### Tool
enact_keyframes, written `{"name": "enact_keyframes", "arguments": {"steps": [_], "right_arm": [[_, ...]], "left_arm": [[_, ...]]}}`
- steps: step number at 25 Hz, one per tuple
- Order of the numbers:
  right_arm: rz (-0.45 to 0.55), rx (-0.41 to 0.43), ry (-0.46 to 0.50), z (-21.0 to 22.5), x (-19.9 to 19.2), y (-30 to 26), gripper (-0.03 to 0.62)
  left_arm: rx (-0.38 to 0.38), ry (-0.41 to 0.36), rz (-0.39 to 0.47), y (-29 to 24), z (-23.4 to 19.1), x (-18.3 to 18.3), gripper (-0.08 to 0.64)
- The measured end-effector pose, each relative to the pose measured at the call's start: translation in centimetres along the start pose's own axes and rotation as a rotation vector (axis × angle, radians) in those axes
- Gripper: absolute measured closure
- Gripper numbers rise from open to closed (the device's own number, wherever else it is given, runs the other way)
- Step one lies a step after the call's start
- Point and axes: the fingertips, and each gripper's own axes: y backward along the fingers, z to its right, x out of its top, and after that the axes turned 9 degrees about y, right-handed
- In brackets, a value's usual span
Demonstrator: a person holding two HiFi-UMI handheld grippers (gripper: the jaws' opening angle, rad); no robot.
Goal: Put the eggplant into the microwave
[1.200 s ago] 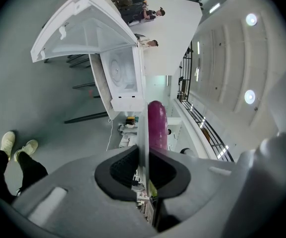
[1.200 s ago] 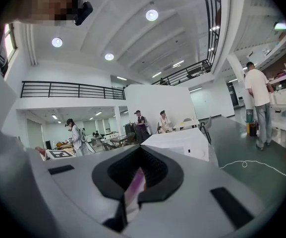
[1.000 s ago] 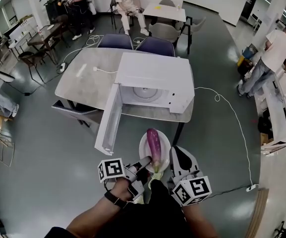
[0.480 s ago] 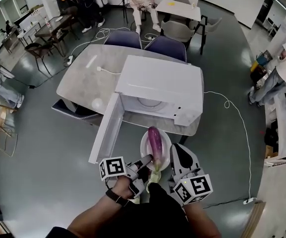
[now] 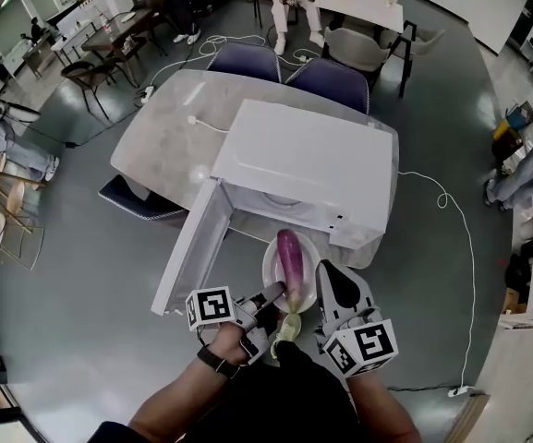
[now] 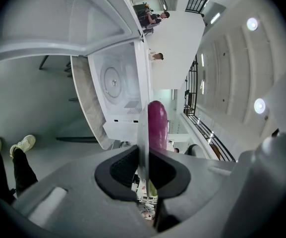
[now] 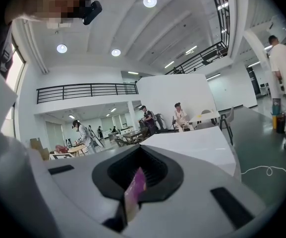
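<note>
Not yet inside: eggplant (image 5: pixel 289 252) on plate (image 5: pixel 268 273) at lower centre, just before open microwave (image 5: pixel 312 155). Left gripper (image 5: pixel 272 296) and right gripper (image 5: pixel 324 280) clamped on plate rim.

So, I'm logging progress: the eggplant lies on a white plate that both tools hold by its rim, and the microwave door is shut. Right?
Not quite. The microwave door is open, swung wide, as the head view shows. The rest holds: the eggplant lies on the white plate, which the left tool and the right tool hold by its rim.
</note>
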Motion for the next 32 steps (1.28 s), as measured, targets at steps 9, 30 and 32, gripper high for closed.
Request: {"name": "enact_keyframes", "arguments": {"steps": [9,30,32], "right_arm": [[-0.016,0.056,-0.027,1.1,-0.7,-3.1,0.591],[-0.066,-0.013,-0.060,2.2,-8.1,-9.7,0.591],[-0.069,-0.016,-0.060,2.3,-8.9,-9.9,0.591]], "left_arm": [[0.007,0.043,0.061,-1.9,-2.2,3.4,0.522],[0.019,0.052,0.091,-8.6,-10.5,13.8,0.522],[0.018,0.060,0.101,-9.3,-11.4,14.7,0.522]]}}
